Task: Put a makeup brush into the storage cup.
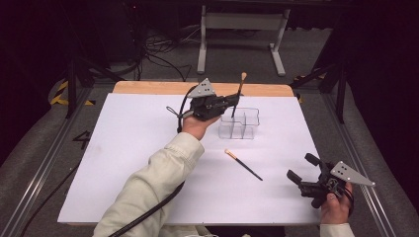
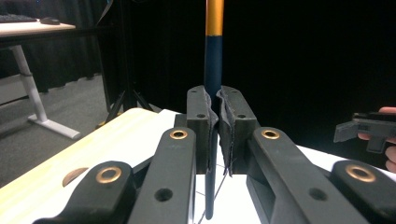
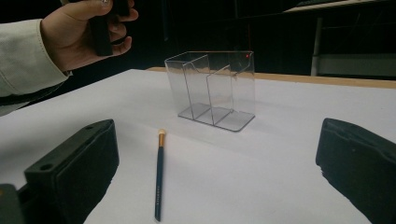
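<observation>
White tabletop (image 1: 128,163) under dark surroundings carries a clear divided organizer (image 1: 240,123) toward the far side. The left tool (image 1: 228,101) is clamped on an upright makeup brush (image 1: 239,94), poised over the organizer's near-left compartment. Lowering it straight, handle end first, and releasing only once it sits inside should keep it from tipping. A second brush (image 1: 243,164) lies flat nearer, and the right tool (image 1: 301,168), jaws wide and empty, waits at the near right.

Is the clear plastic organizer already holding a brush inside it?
No: in the right gripper view the clear organizer stands empty, and one brush lies on the table in front of it.
</observation>
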Demonstrator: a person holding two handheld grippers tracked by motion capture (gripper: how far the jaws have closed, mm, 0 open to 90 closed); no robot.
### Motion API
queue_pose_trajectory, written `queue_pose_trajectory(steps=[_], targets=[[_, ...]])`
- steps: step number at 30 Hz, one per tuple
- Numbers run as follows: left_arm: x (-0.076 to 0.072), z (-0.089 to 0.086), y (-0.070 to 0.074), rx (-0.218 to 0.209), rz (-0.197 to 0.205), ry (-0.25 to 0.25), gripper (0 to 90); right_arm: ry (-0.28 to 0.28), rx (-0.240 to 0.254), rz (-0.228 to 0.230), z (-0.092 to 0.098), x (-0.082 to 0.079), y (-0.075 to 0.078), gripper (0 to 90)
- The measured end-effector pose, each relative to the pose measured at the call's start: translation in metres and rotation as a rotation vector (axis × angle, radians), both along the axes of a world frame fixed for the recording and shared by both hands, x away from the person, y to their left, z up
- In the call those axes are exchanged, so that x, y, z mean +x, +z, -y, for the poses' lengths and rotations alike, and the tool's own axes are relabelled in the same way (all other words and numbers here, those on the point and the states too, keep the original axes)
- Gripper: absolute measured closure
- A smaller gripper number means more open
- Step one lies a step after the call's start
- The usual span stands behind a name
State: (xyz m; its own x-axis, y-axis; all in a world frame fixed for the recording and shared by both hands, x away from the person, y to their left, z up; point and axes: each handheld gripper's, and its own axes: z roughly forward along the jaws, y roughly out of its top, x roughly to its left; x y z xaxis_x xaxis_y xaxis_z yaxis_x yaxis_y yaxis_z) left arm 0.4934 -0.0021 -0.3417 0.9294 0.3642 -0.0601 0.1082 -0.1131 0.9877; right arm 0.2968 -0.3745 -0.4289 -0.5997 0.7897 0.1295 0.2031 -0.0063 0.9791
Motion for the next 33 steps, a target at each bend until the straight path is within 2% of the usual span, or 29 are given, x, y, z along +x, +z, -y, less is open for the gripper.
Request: queue_pose_trajectory(steps=[11,14,18,23,33], targets=[[0.003,0.010,-0.002,-0.005,0.009,0.001,83.3,0.007,-0.002,0.004,-0.001,0.001,0.000,0.2],[0.003,0.013,-0.002,-0.025,-0.002,0.000,83.3,0.014,-0.008,0.004,-0.003,0.001,0.000,0.2],[0.003,0.017,-0.004,-0.021,0.012,-0.001,83.3,0.015,-0.007,0.006,-0.003,0.001,0.000,0.2],[0.003,0.020,-0.006,-0.047,0.004,0.000,83.3,0.022,-0.005,0.003,-0.004,0.002,-0.001,0.2],[0.005,0.026,-0.014,-0.038,0.014,0.031,83.3,0.026,-0.005,0.005,-0.005,0.002,-0.001,0.2]])
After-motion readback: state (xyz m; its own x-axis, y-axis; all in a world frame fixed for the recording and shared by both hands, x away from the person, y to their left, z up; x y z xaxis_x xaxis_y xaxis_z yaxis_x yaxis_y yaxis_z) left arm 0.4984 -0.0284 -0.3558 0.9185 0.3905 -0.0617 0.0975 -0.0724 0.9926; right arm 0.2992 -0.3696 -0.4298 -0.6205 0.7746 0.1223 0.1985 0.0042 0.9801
